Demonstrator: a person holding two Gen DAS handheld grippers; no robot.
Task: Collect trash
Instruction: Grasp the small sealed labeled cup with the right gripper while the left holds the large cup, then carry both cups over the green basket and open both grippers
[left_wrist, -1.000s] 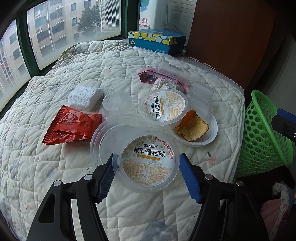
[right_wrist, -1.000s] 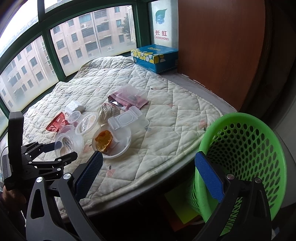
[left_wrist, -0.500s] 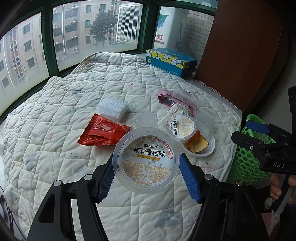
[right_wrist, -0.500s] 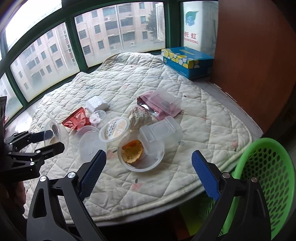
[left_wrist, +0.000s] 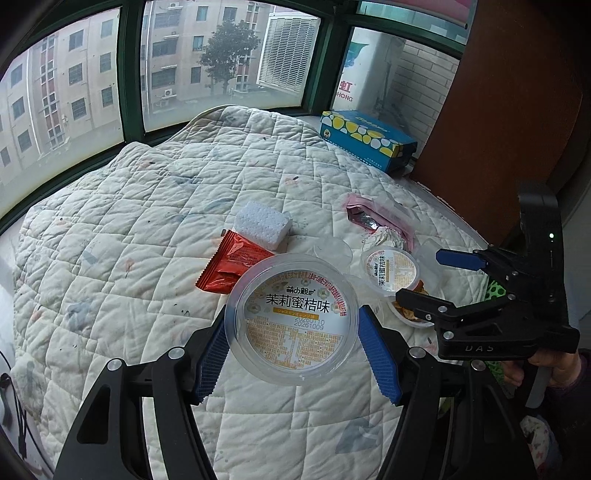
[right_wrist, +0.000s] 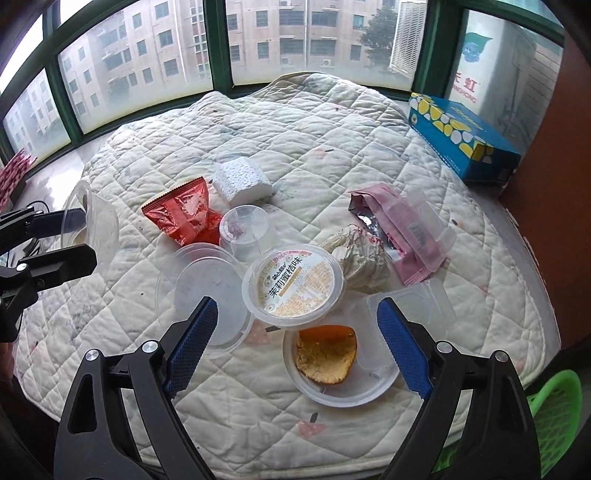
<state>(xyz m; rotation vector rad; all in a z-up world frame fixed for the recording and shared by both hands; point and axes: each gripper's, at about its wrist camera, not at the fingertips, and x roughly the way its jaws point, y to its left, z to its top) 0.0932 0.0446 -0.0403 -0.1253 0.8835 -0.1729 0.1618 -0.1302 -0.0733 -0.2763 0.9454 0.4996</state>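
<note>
Two jelly cups carry the same orange-and-white printed lid: one cup we grip in our left gripper, its blue fingers clenched on opposite sides of the round rim, held above the quilted counter with the lid tilted toward the camera. In the right wrist view this cup shows only as a clear edge, partly cut off. Our right gripper hangs released, fingers apart, over the second cup near the counter's front edge, beside an empty clear lid and a dish holding an orange peel. Further back lies a red wrapper.
</note>
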